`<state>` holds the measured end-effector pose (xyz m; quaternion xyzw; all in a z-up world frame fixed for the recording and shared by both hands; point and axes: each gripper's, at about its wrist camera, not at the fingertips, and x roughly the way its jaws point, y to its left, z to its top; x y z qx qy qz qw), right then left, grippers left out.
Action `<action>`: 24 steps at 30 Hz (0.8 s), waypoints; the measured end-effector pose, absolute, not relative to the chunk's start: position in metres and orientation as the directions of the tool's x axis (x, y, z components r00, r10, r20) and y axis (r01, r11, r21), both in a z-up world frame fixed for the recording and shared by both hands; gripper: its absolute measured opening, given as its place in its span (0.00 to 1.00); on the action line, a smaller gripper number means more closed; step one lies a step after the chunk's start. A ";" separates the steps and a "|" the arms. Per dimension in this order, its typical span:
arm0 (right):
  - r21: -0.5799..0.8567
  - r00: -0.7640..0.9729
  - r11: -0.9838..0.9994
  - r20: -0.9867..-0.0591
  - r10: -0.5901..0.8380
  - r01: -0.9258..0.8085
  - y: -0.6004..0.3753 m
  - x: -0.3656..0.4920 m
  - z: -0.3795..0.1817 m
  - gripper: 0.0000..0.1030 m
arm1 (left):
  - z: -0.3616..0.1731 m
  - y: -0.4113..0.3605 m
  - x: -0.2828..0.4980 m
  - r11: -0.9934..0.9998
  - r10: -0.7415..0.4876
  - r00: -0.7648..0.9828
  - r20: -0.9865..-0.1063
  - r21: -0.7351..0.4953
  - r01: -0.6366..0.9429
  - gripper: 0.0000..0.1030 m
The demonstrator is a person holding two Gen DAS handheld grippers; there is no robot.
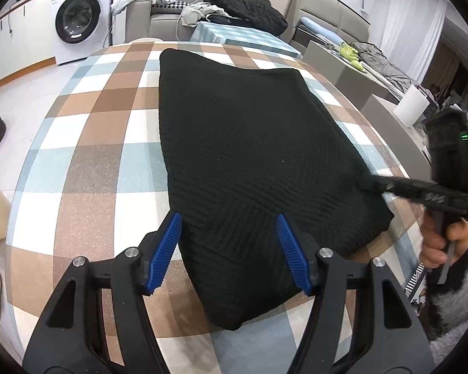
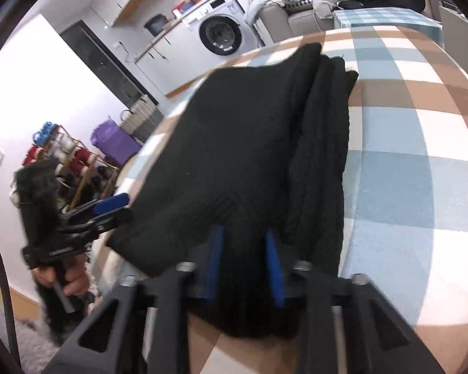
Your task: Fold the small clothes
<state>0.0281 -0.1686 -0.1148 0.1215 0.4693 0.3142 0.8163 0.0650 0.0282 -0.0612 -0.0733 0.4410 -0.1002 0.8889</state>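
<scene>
A black knitted garment [image 1: 240, 143] lies folded on the checked tablecloth [image 1: 87, 143]. My left gripper [image 1: 229, 222] is open, its blue fingers [image 1: 168, 246] spread over the garment's near corner, holding nothing. My right gripper [image 1: 363, 184] comes in from the right with its tip on the garment's right edge. In the right wrist view the garment [image 2: 234, 155] shows stacked layers, and my right gripper [image 2: 245, 237] has its blue fingers [image 2: 273, 265] narrowly apart with the black fabric between them. My left gripper [image 2: 115, 207] shows there at the left, open.
The table's edge [image 1: 399, 168] runs close on the right. A washing machine [image 1: 78, 18] stands at the back left, a sofa with dark clothes [image 1: 246, 6] behind the table. A white roll [image 1: 410, 109] stands right. Baskets and a shelf [image 2: 78, 155] stand on the floor.
</scene>
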 end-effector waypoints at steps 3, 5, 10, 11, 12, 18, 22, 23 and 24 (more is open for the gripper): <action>0.449 0.433 0.763 -0.636 0.639 -0.466 -0.175 0.015 -0.088 0.04 | -0.061 0.029 0.065 0.968 -0.246 0.590 -0.769 -0.223 0.113 0.59; 0.423 0.436 0.788 -0.666 0.605 -0.447 -0.178 0.016 -0.092 0.05 | -0.063 0.029 0.065 0.967 -0.250 0.586 -0.771 -0.227 0.115 0.59; 0.484 0.361 0.774 -0.694 0.624 -0.407 -0.188 0.013 -0.112 0.12 | -0.067 0.018 0.061 0.967 -0.255 0.555 -0.792 -0.198 0.162 0.61; 0.496 0.356 0.760 -0.681 0.641 -0.420 -0.191 0.008 -0.111 0.16 | -0.068 0.015 0.059 0.966 -0.255 0.552 -0.794 -0.189 0.174 0.62; 0.502 0.348 0.747 -0.671 0.654 -0.435 -0.193 0.004 -0.110 0.26 | -0.069 0.014 0.057 0.965 -0.257 0.549 -0.795 -0.184 0.186 0.63; 0.418 0.295 0.717 -0.708 0.642 -0.557 -0.168 -0.014 -0.113 0.34 | -0.075 0.009 0.046 0.963 -0.248 0.528 -0.812 -0.147 0.226 0.65; 0.257 0.325 0.710 -0.753 0.573 -0.656 -0.151 -0.019 -0.111 0.13 | -0.079 0.016 0.046 0.965 -0.242 0.514 -0.823 -0.151 0.214 0.65; 0.246 0.331 0.704 -0.749 0.574 -0.666 -0.153 -0.019 -0.108 0.13 | -0.081 0.018 0.048 0.966 -0.241 0.508 -0.827 -0.155 0.206 0.65; 0.253 0.327 0.691 -0.738 0.591 -0.677 -0.156 -0.020 -0.103 0.11 | -0.084 0.021 0.049 0.968 -0.239 0.499 -0.833 -0.162 0.194 0.65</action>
